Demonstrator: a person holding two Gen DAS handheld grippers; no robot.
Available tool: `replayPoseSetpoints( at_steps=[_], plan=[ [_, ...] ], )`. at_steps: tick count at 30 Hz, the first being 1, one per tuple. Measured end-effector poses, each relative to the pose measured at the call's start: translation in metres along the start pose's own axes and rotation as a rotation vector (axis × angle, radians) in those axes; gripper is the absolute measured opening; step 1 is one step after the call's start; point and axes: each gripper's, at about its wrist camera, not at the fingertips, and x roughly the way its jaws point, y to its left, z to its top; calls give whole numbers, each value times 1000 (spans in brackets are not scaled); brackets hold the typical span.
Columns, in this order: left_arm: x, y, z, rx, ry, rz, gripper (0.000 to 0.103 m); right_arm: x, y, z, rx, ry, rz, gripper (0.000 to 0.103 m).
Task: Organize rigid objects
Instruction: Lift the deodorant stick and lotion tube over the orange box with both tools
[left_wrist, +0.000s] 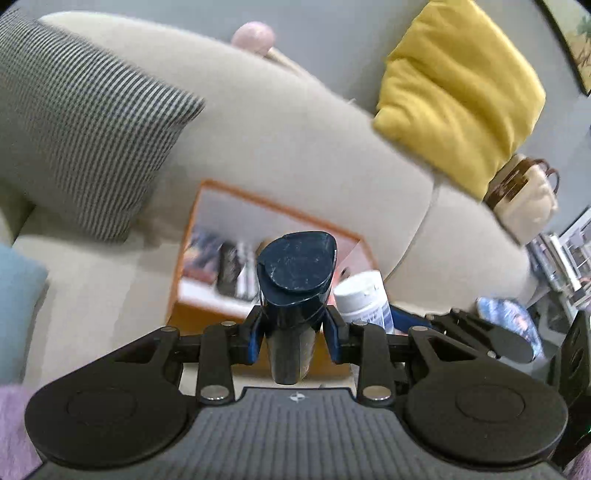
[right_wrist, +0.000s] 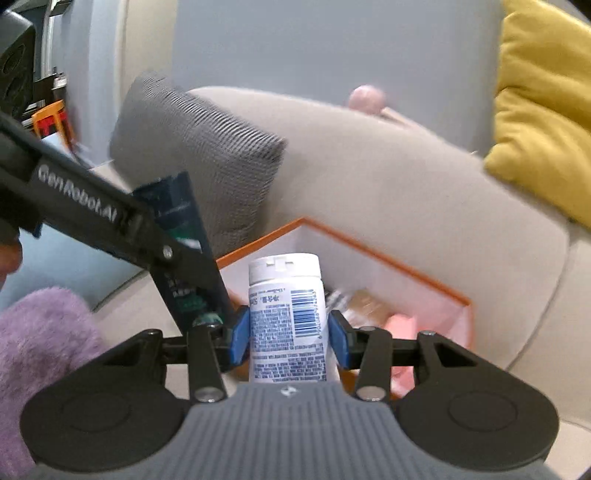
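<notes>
My left gripper (left_wrist: 293, 338) is shut on a dark navy tube (left_wrist: 295, 291), cap end pointing forward, held above the near edge of an orange-rimmed white box (left_wrist: 273, 201) on the sofa. The tube also shows in the right wrist view (right_wrist: 184, 236), beside the left gripper's arm (right_wrist: 92, 218). My right gripper (right_wrist: 290, 336) is shut on a white bottle (right_wrist: 286, 314) with a printed label and barcode, held over the box's (right_wrist: 369, 247) near rim. The bottle shows in the left wrist view (left_wrist: 364, 299), just right of the tube.
The box holds several items, blurred, one dark (left_wrist: 229, 269). On the beige sofa (left_wrist: 295, 147) lie a striped grey cushion (left_wrist: 81, 140), a yellow cushion (left_wrist: 461, 88), a light blue cushion (left_wrist: 18, 288) and a purple fluffy thing (right_wrist: 40, 343). A cream bag (left_wrist: 524, 199) sits at the right.
</notes>
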Motion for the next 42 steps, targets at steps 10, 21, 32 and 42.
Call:
replayPoseSetpoints(
  at_steps=[10,21,32,42],
  plan=[
    [91,14,36,-239,82,-27,38,60,-59,24,21,90,-59,47],
    [184,43,16,-347,269,109,38,129,-73,5,-57,245,40,47],
    [202,51,19,-348,329,200,39,154,-78,-6,-45,280,79,47],
    [178,51,24,-315,322,215,39,160,-76,-7,-37,315,108,47]
  ],
)
